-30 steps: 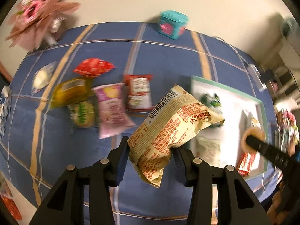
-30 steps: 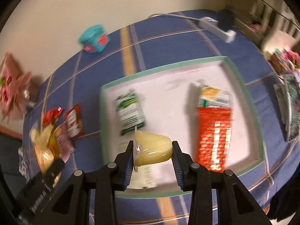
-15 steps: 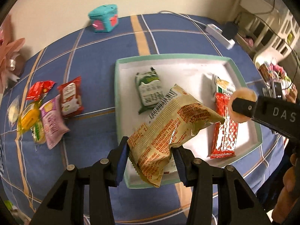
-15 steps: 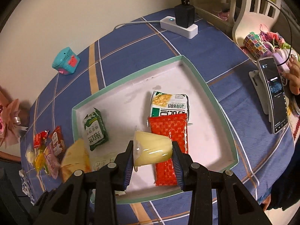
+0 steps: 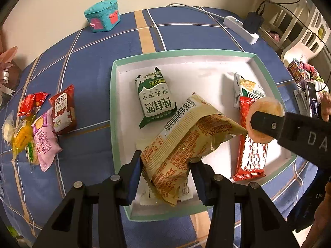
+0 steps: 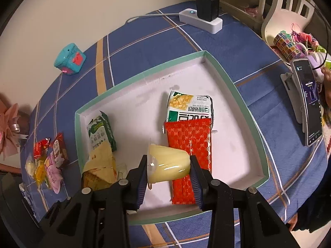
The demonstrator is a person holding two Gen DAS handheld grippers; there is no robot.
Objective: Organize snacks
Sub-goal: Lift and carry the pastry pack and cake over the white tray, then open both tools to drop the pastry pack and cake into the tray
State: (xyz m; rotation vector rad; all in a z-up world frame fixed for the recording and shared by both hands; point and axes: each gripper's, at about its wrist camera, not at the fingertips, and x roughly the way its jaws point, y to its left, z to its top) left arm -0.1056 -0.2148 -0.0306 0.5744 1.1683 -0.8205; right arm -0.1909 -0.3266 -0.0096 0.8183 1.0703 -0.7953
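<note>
Over the tray (image 5: 112, 111), left jaws grip a barcoded snack bag (image 5: 186, 144), right jaws a jelly cup (image 6: 168, 164).

Left gripper (image 5: 165, 177) pointing steeply downward, jaws clamping a tan snack packet (image 5: 186, 144); right gripper (image 6: 168, 175) likewise pointing steeply down, jaws pinching a pale jelly cup (image 6: 168, 165) lying sideways between them; a hand (image 6: 328, 76) showing at far right edge

Two steep close views, shared tray (image 5: 115, 111)
</note>
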